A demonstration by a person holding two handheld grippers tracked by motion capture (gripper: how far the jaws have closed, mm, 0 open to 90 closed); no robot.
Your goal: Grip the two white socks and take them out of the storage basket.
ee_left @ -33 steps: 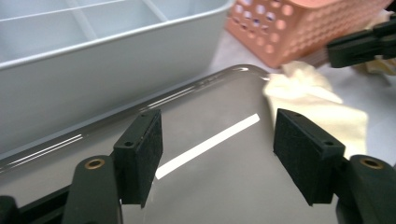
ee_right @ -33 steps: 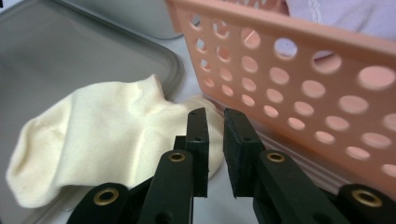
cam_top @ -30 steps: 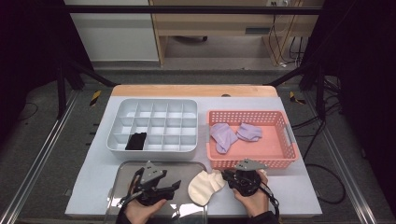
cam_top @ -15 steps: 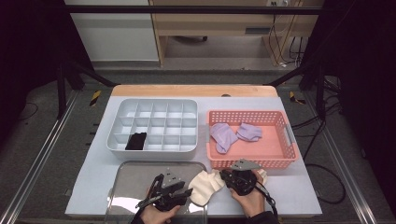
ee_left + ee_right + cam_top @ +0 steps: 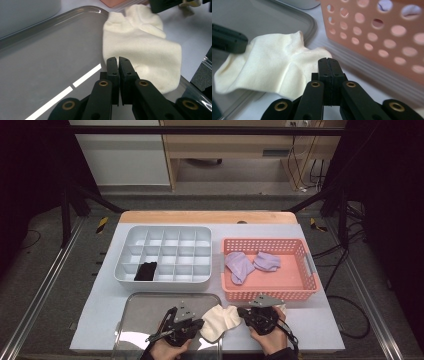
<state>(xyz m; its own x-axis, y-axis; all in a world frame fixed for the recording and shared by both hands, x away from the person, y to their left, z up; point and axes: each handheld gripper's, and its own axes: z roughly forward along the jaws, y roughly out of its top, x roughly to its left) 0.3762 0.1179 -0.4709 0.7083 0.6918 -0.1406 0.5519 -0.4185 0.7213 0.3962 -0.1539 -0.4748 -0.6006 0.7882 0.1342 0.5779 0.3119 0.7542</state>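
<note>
The divided organizer (image 5: pixel 165 254) stands at the counter's (image 5: pixel 320 325) left rear, with one black item (image 5: pixel 146 271) already in a front compartment; this suggests sorted pieces end up there. In front of it lies the metal tray (image 5: pixel 145 312), which serves as the flat working surface.

The left claw (image 5: pixel 196 325) sits over the tray's right part. Its jaws are drawn together, and in the left gripper view they appear to pinch the near edge of the cream sock (image 5: pixel 142 47); the contact point itself is hidden behind the jaw tips.

The cream sock (image 5: pixel 220 321) lies spread between both claws, partly on the tray and partly over its right rim onto the counter. Holding it from two sides keeps the fabric flat, probably for folding.

The right claw (image 5: pixel 245 312) is likewise closed, gripping the sock's opposite end just beside the pink basket (image 5: pixel 300 292). The basket holds two lilac socks (image 5: pixel 239 266) (image 5: pixel 266 261), apparently awaiting handling.
</note>
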